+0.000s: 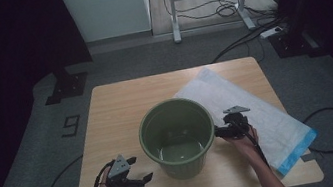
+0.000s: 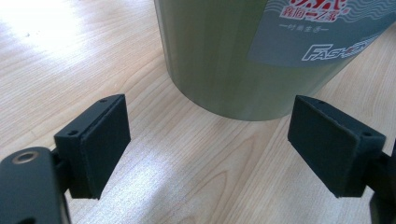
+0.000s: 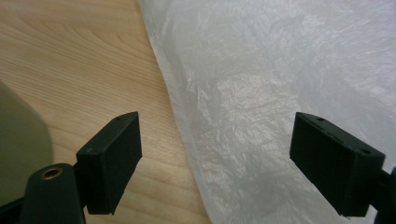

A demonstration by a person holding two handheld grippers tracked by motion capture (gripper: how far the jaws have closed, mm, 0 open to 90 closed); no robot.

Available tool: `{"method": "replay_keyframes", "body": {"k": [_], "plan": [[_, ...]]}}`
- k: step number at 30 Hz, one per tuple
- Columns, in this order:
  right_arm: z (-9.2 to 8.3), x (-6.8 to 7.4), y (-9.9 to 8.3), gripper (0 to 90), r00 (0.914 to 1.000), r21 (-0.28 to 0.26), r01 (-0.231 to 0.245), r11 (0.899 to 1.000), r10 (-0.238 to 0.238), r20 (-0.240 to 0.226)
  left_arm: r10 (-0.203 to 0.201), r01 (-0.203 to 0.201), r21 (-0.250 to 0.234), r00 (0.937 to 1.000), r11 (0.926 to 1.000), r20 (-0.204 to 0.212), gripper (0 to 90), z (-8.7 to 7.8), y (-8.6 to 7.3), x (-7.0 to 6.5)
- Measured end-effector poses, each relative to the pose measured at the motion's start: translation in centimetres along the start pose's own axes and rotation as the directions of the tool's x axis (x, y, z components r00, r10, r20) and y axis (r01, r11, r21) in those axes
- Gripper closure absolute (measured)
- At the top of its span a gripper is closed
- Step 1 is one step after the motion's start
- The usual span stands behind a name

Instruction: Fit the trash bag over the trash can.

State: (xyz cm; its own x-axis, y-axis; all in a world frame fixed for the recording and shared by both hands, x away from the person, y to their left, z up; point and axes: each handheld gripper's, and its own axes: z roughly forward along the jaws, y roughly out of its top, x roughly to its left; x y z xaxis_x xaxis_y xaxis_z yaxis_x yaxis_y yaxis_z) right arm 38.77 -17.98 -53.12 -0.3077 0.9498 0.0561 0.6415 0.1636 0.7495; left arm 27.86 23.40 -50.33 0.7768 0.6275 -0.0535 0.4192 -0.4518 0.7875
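Both your left claw (image 1: pixel 134 170) and right claw (image 1: pixel 222 130) are wide open and hold nothing, so watch out: the green bin (image 1: pixel 178 137) near the bench's front edge could tip or slide off if you bump it while reaching for the white bag (image 1: pixel 259 114).

In the left gripper view, the green bucket (image 2: pixel 224 56) is cut off by the top edge; its label (image 2: pixel 317 28) is truncated, the printed text only partly legible. In the right gripper view, the white plastic bag (image 3: pixel 280 93) runs past the frame edges, and a blurred green shape (image 3: pixel 18 149) is probably the bucket wall.
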Motion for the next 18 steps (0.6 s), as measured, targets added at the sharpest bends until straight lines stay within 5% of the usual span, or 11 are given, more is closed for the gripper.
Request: {"method": "replay_keyframes", "body": {"k": [12, 18], "plan": [[2.5, -0.8, -0.1, 22.0, 0.9979, 0.056, 0.014, 0.998, -0.018, 0.063, -0.014, 0.014, 0.013, 0.9999, 0.9998, -0.005, 13.3, 0.4, -0.3, 0.2], [2.4, -1.4, 0.0, 36.0, 0.9948, 0.04, -0.02, 0.999, 0.016, 0.101, -0.015, 0.015, 0.008, 0.9999, 0.9999, -0.002, 13.5, 0.2, -0.3, 0.2]]}}
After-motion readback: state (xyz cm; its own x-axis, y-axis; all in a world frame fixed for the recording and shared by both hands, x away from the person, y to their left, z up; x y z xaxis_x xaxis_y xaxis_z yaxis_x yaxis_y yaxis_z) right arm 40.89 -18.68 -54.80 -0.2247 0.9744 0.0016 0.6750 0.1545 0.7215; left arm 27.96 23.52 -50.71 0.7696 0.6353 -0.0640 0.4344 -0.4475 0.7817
